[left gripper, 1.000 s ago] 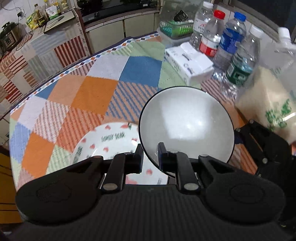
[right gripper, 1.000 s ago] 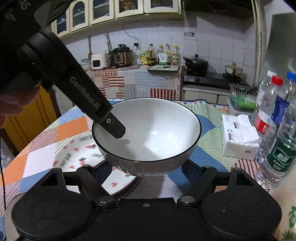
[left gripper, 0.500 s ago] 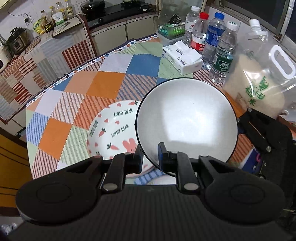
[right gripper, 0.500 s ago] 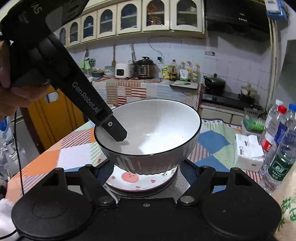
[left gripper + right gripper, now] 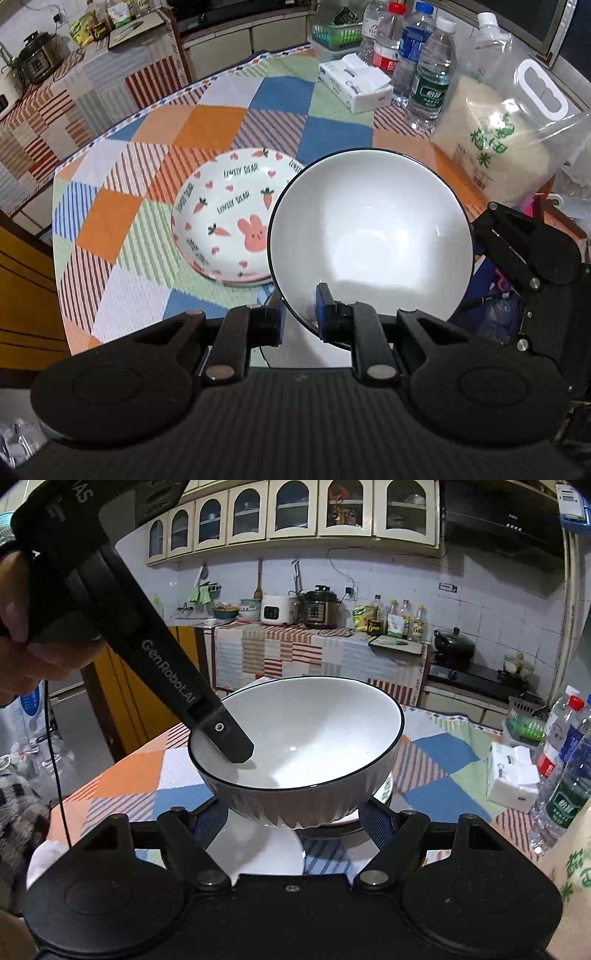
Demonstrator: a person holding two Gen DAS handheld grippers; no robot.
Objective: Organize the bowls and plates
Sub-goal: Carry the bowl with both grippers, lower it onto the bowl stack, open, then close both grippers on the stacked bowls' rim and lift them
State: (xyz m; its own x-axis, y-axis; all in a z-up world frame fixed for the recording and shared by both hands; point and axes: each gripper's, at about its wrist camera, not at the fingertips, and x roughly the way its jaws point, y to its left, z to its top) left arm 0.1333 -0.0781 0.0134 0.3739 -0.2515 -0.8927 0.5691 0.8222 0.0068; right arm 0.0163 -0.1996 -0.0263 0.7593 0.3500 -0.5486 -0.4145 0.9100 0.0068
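A white bowl with a dark rim (image 5: 369,236) hangs above the checked tablecloth. My left gripper (image 5: 299,314) is shut on the bowl's near rim, one finger (image 5: 221,734) inside the bowl. My right gripper (image 5: 291,823) stands wide around the bowl's ribbed lower body (image 5: 295,805), its blue pads pressed against both sides. One of its fingers (image 5: 491,221) shows at the bowl's right. A white plate with a pink rabbit and carrots (image 5: 229,218) lies on the cloth, left of the bowl and partly under it. Its edge (image 5: 384,790) peeks out behind the bowl.
Several water bottles (image 5: 428,85), a tissue pack (image 5: 354,85), a green basket (image 5: 336,33) and a bag of rice (image 5: 498,136) line the table's far right. The table's edge (image 5: 59,236) runs along the left. A hand (image 5: 22,664) grips the left tool.
Both grippers have risen and drawn back together with the bowl held between them. The rabbit plate, half hidden a second ago, now shows almost whole to the bowl's left.
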